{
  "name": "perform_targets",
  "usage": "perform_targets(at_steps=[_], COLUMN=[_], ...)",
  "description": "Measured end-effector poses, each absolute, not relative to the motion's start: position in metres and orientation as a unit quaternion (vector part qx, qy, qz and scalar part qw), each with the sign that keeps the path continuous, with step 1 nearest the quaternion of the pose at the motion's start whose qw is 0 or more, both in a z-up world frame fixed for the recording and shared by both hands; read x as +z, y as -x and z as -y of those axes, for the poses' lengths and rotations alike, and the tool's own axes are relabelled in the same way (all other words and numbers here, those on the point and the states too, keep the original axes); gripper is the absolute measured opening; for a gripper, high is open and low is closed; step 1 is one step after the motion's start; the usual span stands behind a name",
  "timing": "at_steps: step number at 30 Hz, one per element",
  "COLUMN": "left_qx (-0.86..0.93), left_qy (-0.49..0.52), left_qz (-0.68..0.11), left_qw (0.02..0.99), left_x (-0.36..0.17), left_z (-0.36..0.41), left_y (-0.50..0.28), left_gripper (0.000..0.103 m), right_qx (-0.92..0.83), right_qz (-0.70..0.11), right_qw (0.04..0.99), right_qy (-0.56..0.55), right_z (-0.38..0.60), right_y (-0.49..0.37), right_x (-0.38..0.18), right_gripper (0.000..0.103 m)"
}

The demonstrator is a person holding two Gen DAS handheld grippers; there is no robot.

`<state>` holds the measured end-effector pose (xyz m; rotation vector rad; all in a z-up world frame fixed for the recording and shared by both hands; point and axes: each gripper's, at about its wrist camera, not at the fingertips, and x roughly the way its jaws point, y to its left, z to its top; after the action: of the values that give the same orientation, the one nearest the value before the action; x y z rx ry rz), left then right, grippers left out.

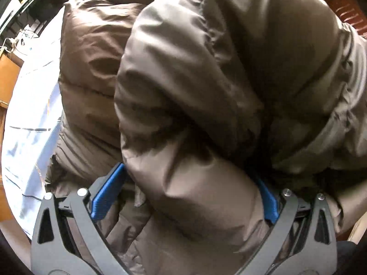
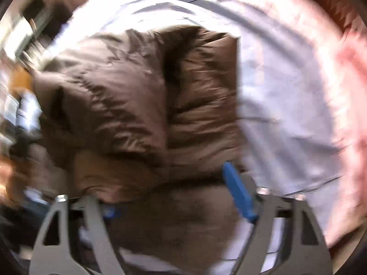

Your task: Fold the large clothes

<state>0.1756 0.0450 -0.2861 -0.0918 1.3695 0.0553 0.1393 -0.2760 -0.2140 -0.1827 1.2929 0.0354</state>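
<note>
A big brown puffy jacket [image 1: 206,73] lies bunched on a pale sheet, and it fills most of the left wrist view. My left gripper [image 1: 187,197] points steeply down onto it. Its blue pads [image 1: 107,192] stand wide apart, with a thick fold of the jacket bulging up between them and hiding part of the right pad. The right wrist view is blurred. There the jacket [image 2: 137,105] lies folded into a block, and my right gripper [image 2: 174,204] is open over its near edge. Brown fabric sits between the jaws, and the left pad is mostly hidden.
A pale blue-white sheet [image 2: 286,105] with thin dark lines covers the bed beside the jacket. A pink fuzzy blanket [image 2: 351,123] runs along its far and right edge. A brown box [image 1: 8,80] and cluttered furniture stand off the bed at the left.
</note>
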Motion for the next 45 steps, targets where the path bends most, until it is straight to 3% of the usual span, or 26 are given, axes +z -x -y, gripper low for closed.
perform_targets(at_steps=[3, 5, 6, 10, 15, 18, 20, 22, 24, 28, 31, 35, 41, 45], left_qx=[0.021, 0.021, 0.022, 0.008, -0.009, -0.02, -0.023, -0.027, -0.025, -0.022, -0.034, -0.06, -0.003, 0.006], left_qy=[0.068, 0.097, 0.108, 0.14, 0.161, 0.159, 0.149, 0.145, 0.147, 0.168, 0.166, 0.103, -0.022, -0.055], left_qz=[-0.633, -0.628, -0.624, -0.605, -0.594, -0.588, -0.586, -0.587, -0.589, -0.577, -0.534, -0.523, -0.588, -0.626], left_qw=[0.771, 0.772, 0.773, 0.784, 0.788, 0.793, 0.796, 0.796, 0.794, 0.799, 0.828, 0.844, 0.808, 0.778], left_x=[-0.286, -0.28, -0.276, -0.254, -0.241, -0.233, -0.233, -0.23, -0.227, -0.218, -0.196, -0.192, -0.257, -0.293], left_z=[-0.047, -0.056, -0.061, -0.076, -0.086, -0.083, -0.077, -0.064, -0.064, -0.073, -0.073, -0.042, -0.02, -0.018], left_y=[-0.179, -0.182, -0.183, -0.182, -0.174, -0.173, -0.169, -0.157, -0.163, -0.162, -0.157, -0.158, -0.153, -0.142], left_gripper=[0.101, 0.101, 0.101, 0.101, 0.101, 0.101, 0.101, 0.101, 0.101, 0.101, 0.101, 0.101, 0.101, 0.101], right_qx=[-0.025, 0.035, 0.052, 0.014, 0.09, 0.074, 0.076, 0.15, 0.195, 0.309, 0.319, 0.265, 0.144, 0.119], right_qz=[-0.597, -0.597, -0.589, -0.553, -0.506, -0.404, -0.384, -0.428, -0.41, -0.33, -0.368, -0.435, -0.593, -0.607], right_qw=[0.8, 0.801, 0.804, 0.82, 0.832, 0.848, 0.822, 0.807, 0.829, 0.891, 0.863, 0.84, 0.789, 0.784], right_qy=[0.056, -0.042, -0.056, 0.147, 0.209, 0.336, 0.414, 0.377, 0.325, 0.039, -0.131, -0.188, -0.077, 0.058], right_z=[0.278, 0.285, 0.287, 0.252, 0.228, 0.204, 0.197, 0.199, 0.207, 0.259, 0.265, 0.23, 0.194, 0.164], right_y=[-0.148, -0.152, -0.149, -0.128, -0.098, -0.075, -0.064, -0.059, -0.052, -0.061, -0.104, -0.157, -0.173, -0.148], right_x=[-0.229, -0.221, -0.214, -0.208, -0.198, -0.199, -0.219, -0.22, -0.193, -0.107, -0.108, -0.154, -0.27, -0.295], right_gripper=[0.091, 0.079, 0.079, 0.093, 0.091, 0.101, 0.102, 0.102, 0.102, 0.102, 0.102, 0.102, 0.102, 0.102])
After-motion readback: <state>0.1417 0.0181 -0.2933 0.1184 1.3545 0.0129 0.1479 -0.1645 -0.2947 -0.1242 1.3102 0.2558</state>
